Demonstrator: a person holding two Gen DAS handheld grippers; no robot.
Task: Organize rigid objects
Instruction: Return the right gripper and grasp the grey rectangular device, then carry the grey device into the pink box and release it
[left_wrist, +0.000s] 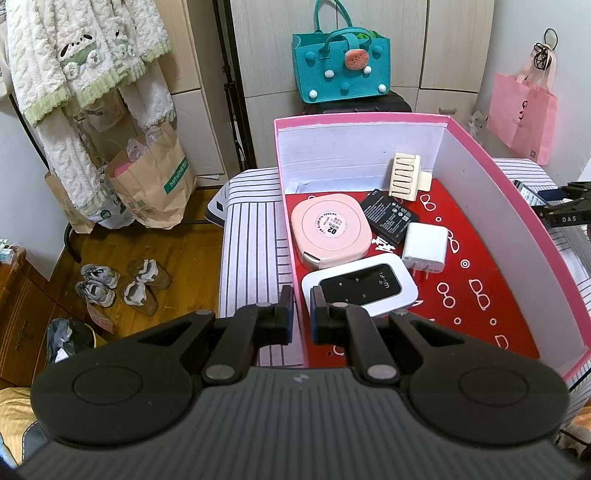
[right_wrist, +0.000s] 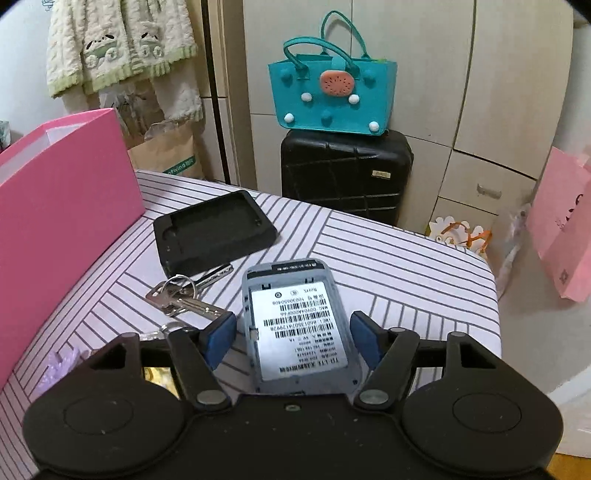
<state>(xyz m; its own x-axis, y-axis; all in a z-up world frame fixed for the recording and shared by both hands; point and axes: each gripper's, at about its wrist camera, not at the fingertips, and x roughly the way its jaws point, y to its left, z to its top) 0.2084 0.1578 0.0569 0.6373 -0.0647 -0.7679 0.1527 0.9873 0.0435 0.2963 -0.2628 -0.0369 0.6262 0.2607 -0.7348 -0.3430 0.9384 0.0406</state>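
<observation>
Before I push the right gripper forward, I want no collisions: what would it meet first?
The grey device already lies between the open jaws of the right gripper; the gripper would likely meet it first, though depth is unclear.
</observation>
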